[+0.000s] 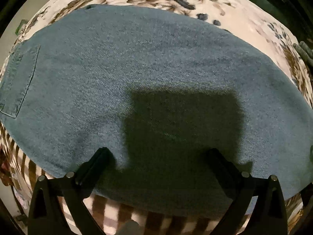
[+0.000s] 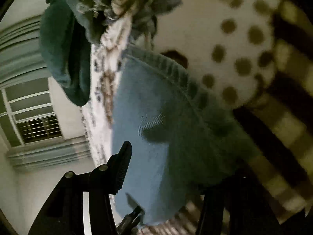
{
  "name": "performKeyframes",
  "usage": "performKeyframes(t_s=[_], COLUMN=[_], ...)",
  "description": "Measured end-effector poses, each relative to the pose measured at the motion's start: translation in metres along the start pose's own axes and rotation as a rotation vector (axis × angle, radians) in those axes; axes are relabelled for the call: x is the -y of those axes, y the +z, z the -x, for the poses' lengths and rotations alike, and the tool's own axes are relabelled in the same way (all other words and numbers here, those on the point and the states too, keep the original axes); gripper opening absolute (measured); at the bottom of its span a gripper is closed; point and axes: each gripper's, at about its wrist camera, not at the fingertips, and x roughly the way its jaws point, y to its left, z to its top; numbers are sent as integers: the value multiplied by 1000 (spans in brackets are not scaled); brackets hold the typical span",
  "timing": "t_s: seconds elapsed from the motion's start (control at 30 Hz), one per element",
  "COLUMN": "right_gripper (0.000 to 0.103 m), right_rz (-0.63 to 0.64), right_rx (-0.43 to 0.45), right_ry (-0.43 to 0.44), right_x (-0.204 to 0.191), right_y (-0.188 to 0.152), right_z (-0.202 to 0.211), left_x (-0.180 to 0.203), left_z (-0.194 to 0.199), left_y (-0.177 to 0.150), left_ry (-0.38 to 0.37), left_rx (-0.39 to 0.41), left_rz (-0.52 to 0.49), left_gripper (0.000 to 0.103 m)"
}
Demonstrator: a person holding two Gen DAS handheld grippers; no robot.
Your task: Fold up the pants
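Note:
Blue denim pants lie flat on a floral bedcover, with a back pocket at the far left. My left gripper hovers over the near edge of the denim, open and empty, casting a square shadow. In the right wrist view the pants show with a stitched hem and the picture is blurred. My right gripper is open over the denim; its left finger is clear, its right finger is lost in dark shadow.
A striped brown and white blanket lies under the near edge. A spotted cushion sits beside the hem. Dark green clothes lie beyond, with a window and wall behind. More dark cloth is at the right.

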Motion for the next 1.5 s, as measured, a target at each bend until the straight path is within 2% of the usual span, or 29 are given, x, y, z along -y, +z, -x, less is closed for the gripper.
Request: performKeyframes(t_s=[0.03, 0.07, 0.1, 0.13, 0.27, 0.4, 0.5, 0.6, 0.73, 0.87, 0.93, 1.07, 1.1, 1.17, 1.2, 1.27, 1.3, 1.33, 1.37, 1.47, 1.5], right_gripper=[56, 45, 15, 12, 11, 11, 11, 11, 11, 11, 11, 11, 11, 11, 11, 15, 24, 31, 47, 55, 56], right_rz=[-2, 0, 14, 20, 88, 236, 327, 407, 542, 692, 786, 981, 1043, 1114, 1157, 1177, 1181, 1180, 1171, 1010, 957], right_rx=[21, 40, 68, 78, 140, 178, 192, 193, 165, 65, -3, -166, -213, -277, -320, -343, -360, -378, -407, -543, -538], right_ry=[-5, -18, -60, -78, -142, -171, -173, -175, -175, -196, -215, -274, -305, -365, -422, -511, -551, -551, -527, -327, -285], right_x=[-1, -4, -8, -10, -40, -98, -148, -184, -249, -297, -310, -307, -301, -284, -273, -250, -243, -240, -240, -249, -252], right_y=[-2, -2, -7, -7, -22, -48, -75, -102, -160, -231, -280, -379, -409, -447, -469, -485, -492, -496, -499, -490, -478], right_z=[-1, 0, 1, 1, 15, 35, 44, 50, 34, -17, -56, -144, -171, -207, -229, -254, -266, -269, -269, -251, -239], left_x=[0, 3, 12, 14, 20, 22, 20, -1, -40, -94, -131, -212, -225, -257, -272, -292, -301, -308, -312, -318, -317], left_z=[1, 1, 4, 4, 26, 66, 91, 105, 116, 121, 121, 117, 115, 112, 111, 109, 109, 109, 109, 109, 109], left_y=[-1, -2, -3, -1, 2, -3, -1, 7, 21, 19, 12, -14, -19, -30, -36, -40, -41, -41, -40, -29, -22], left_ry=[2, 4, 10, 18, 72, 41, 19, -21, -51, -43, -15, 88, 107, 149, 166, 182, 187, 192, 195, 170, 149], left_rx=[-1, -6, -13, -15, 51, 129, 156, 163, 158, 137, 111, 46, 30, -5, -20, -34, -36, -33, -29, -14, -7], left_rz=[-3, -9, -23, -36, -107, -157, -170, -152, -100, -25, 30, 122, 138, 177, 197, 228, 245, 260, 270, 317, 332], left_gripper=[103, 103, 103, 103, 103, 103, 103, 103, 103, 103, 103, 103, 103, 103, 103, 103, 103, 103, 103, 103, 103])
